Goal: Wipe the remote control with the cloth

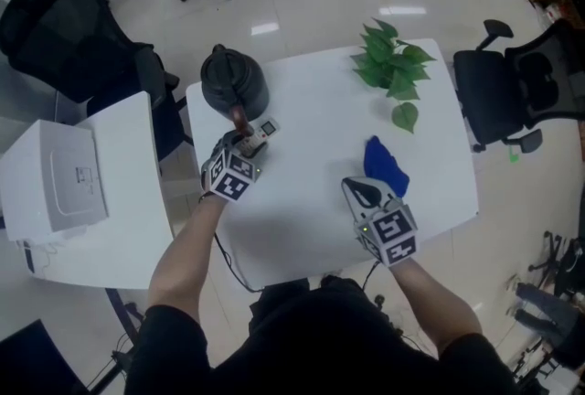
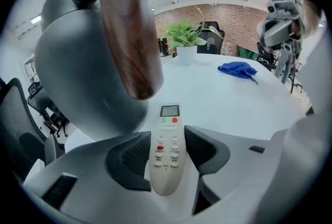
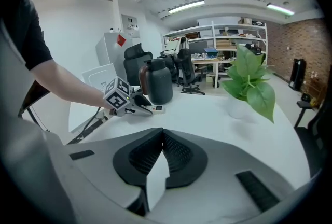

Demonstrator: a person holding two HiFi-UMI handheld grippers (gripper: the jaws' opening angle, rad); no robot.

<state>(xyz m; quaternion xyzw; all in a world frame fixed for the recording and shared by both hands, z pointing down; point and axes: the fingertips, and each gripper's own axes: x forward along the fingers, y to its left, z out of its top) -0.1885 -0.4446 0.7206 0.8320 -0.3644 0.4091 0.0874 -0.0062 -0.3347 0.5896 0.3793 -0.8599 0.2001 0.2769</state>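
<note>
**Left gripper** (image 2: 167, 135): We record the jaws closed on the remote control (image 2: 167, 153). The ribbed dark pads (image 2: 129, 158) meet its two long edges at the button section. The display end projects forward past the pads. In the head view this gripper (image 1: 251, 142) sits at the table's left side, with its marker cube nearest the person.

**Remote control** (image 1: 262, 132): White, with a small screen and green and red buttons beneath it. It lies flat on the white table (image 1: 311, 219), just beside the base of the kettle (image 1: 233, 82).

**Right gripper** (image 3: 161, 137): We record the jaws together, pad against pad, with nothing between them. In the head view it (image 1: 358, 187) hangs over the table's right half, pointing away from the person.

**Cloth** (image 1: 384, 166): Blue and crumpled, on the table just beyond the right gripper's tip. We cannot tell whether the two touch. From the left gripper view it (image 2: 237, 68) lies well apart from the remote control.

**Kettle** (image 2: 78, 72): Dark grey and rounded, with a brown wooden handle (image 2: 132, 36) that looms over the remote control.

**Plant** (image 1: 393, 69): Green and leafy, at the table's far right corner, beyond the cloth.

**Surroundings:** We note a white cabinet (image 1: 64, 174) to the left of the table and black office chairs (image 1: 512, 87) around it.
</note>
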